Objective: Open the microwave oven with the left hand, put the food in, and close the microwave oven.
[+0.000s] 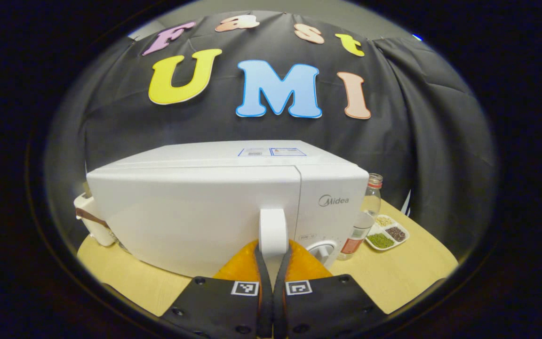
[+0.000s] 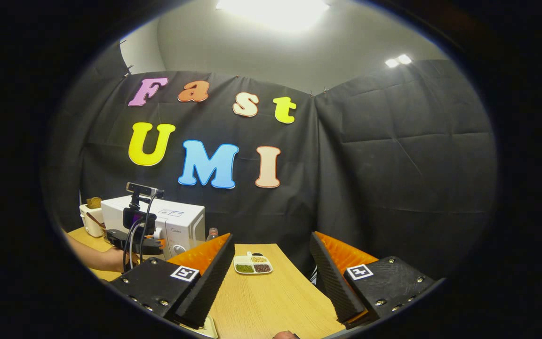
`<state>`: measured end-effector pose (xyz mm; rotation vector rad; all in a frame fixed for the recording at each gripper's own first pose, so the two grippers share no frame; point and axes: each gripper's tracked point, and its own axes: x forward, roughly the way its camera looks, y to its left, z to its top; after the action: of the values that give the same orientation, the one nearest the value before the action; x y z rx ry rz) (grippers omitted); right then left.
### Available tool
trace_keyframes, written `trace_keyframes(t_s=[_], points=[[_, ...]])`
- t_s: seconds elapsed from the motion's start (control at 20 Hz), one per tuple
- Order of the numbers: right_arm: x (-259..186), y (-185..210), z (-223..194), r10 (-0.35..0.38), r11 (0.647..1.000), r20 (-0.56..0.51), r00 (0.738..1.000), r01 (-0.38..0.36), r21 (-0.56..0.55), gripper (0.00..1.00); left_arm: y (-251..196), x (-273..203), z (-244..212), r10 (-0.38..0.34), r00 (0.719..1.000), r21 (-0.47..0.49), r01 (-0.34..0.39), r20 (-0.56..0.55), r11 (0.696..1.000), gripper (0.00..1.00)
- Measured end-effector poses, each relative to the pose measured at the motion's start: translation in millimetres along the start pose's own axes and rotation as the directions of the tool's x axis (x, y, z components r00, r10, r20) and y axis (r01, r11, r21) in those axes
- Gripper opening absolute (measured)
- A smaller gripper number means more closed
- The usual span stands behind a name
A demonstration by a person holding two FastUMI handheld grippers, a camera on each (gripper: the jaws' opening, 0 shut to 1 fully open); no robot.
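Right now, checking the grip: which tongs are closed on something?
The left tongs, clamped on the microwave's door handle; the right tongs gape open, holding nothing.

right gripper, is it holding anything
No, the right gripper has its jaws wide apart over the bare table, nothing between them.

"Midea" on microwave oven point(image 1: 233, 207) front

The microwave oven point(image 1: 195, 212) looks smooth, glossy white; the desk point(image 2: 271, 301) is matt pale wood; the bottle point(image 1: 372, 195) is clear glass.
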<state>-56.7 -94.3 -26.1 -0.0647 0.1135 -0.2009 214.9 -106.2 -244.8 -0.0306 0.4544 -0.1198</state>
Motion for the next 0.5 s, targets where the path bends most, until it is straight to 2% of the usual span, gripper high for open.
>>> trace_keyframes(t_s=[0.05, 0.15, 0.4, 0.5], points=[[2, 1, 0, 0.004, 1.000, -0.001, 1.000, -0.004, -0.001, 0.98, 1, -11, -8, -0.002, 1.000, -0.006, 0.002, -0.018, 1.000, 0.08], [9, 6, -1, 0.020, 1.000, 0.001, 1.000, -0.020, 0.007, 0.98, 3, -33, -7, -0.022, 0.999, 0.011, 0.022, 0.040, 1.000, 0.06], [25, 35, -4, 0.106, 0.994, -0.004, 0.994, -0.106, 0.036, 0.98, 14, -75, -24, -0.077, 0.997, 0.010, 0.077, 0.009, 0.997, 0.07], [29, 50, -3, 0.145, 0.988, 0.001, 0.990, -0.144, 0.051, 0.98, 19, -89, -29, -0.096, 0.995, 0.022, 0.096, 0.001, 0.995, 0.12]])
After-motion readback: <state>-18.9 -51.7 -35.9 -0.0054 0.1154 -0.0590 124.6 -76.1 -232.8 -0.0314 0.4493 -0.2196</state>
